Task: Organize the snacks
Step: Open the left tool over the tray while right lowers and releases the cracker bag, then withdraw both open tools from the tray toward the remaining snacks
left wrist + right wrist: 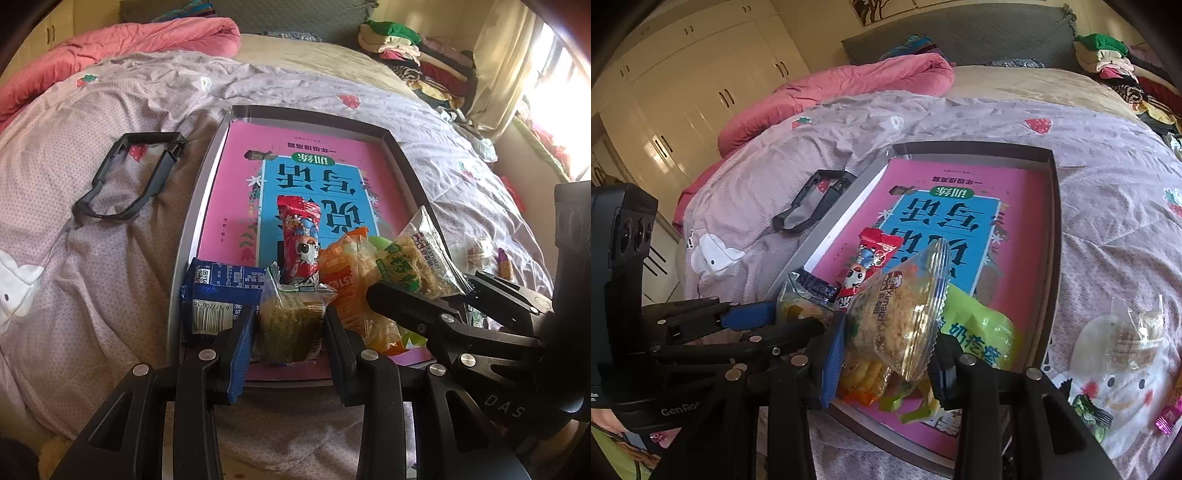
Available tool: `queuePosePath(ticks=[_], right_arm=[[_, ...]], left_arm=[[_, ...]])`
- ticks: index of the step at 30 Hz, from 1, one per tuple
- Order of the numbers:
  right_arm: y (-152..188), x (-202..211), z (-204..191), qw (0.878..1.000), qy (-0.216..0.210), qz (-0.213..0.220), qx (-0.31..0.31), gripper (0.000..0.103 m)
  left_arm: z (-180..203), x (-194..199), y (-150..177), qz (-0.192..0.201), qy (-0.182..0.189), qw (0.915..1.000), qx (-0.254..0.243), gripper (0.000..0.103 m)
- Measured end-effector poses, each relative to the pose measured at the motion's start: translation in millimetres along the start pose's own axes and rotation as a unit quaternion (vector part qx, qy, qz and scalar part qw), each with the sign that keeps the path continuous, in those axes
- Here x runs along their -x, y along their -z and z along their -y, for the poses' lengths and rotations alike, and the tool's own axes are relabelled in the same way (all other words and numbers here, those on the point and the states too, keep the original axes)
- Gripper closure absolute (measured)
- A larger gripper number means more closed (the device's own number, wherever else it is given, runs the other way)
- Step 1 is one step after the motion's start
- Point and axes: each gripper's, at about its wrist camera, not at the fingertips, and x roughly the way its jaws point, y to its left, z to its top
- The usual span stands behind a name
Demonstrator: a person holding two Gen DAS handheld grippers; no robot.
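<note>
Snacks sit piled at the near end of the tray; our left claw squeezes a green cracker pack, our right claw squeezes a clear crumbly pack

Glossy clear-plastic snack wrappers, seemingly crinkled

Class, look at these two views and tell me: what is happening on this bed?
A person is sorting snacks into a tray lined with a pink book. The left tongs grip a clear packet of greenish biscuits; the right tongs hold a clear packet of crumbly cake above the pile. A few sweets remain on the quilt.
</note>
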Motion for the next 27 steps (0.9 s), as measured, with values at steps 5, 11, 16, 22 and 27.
queuePosePath(ticks=[5, 11, 16, 22, 27], right_arm=[[1, 2, -2, 1.0, 0.018, 0.0, 0.01, 0.061], [2, 2, -3, 1.0, 0.027, -0.003, 0.012, 0.058], [3, 4, -2, 0.999, 0.037, -0.003, 0.01, 0.052], [4, 7, 0, 0.999, 0.046, -0.002, 0.008, 0.047], [6, 12, 3, 0.999, 0.054, 0.002, 0.005, 0.044]], left_arm=[[0, 0, 0, 0.0, 0.0, 1.0, 0.0, 0.065], [0, 0, 0, 0.0, 0.001, 1.0, 0.0, 0.065], [0, 0, 0, 0.0, 0.001, 1.0, 0.001, 0.065], [0, 0, 0, 0.0, 0.001, 1.0, 0.001, 0.065], [0, 0, 0, 0.0, 0.001, 1.0, 0.0, 0.065]])
